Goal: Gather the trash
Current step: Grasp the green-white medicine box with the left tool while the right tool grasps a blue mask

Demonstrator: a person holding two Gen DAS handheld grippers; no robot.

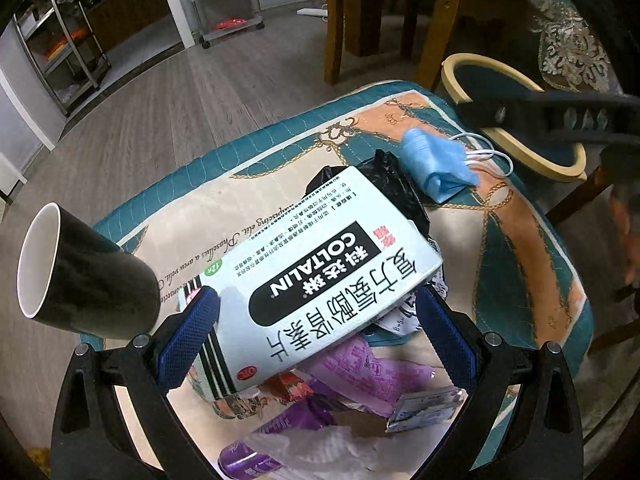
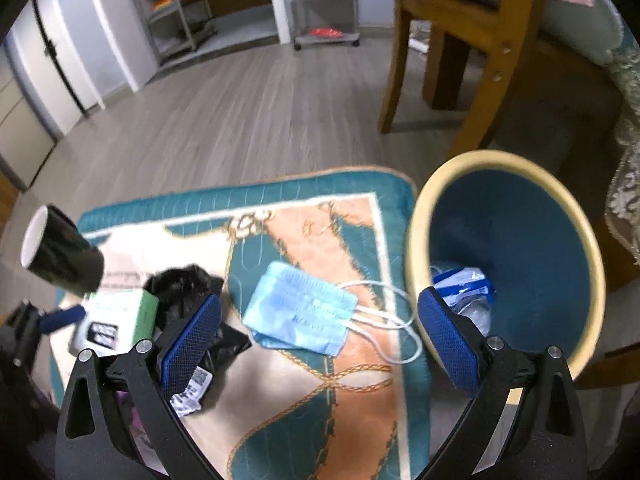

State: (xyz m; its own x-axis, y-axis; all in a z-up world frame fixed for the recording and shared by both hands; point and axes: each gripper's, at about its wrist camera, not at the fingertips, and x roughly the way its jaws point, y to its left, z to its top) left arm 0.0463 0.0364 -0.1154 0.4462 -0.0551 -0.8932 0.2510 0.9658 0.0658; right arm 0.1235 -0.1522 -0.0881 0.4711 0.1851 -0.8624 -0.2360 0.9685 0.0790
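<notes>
My left gripper (image 1: 316, 312) has its blue pads on either side of a white COLTALIN medicine box (image 1: 320, 276) and holds it tilted above a pile of purple wrappers (image 1: 360, 368) and tissue (image 1: 316, 448). A crumpled black bag (image 1: 392, 188) and a blue face mask (image 1: 436, 160) lie beyond it on the patterned cushion (image 1: 520, 240). My right gripper (image 2: 320, 332) is open and empty above the cushion (image 2: 320, 400), near the face mask (image 2: 300, 312). The blue trash bin (image 2: 516, 248) with a cream rim stands to the right and holds some trash. The box also shows in the right wrist view (image 2: 116, 316).
A black mug (image 1: 84, 276) with a white inside sits at the cushion's left edge, also in the right wrist view (image 2: 60, 252). A wooden chair (image 2: 460, 60) stands behind the bin. Metal shelving (image 1: 68, 44) lines the far wall across a wood floor.
</notes>
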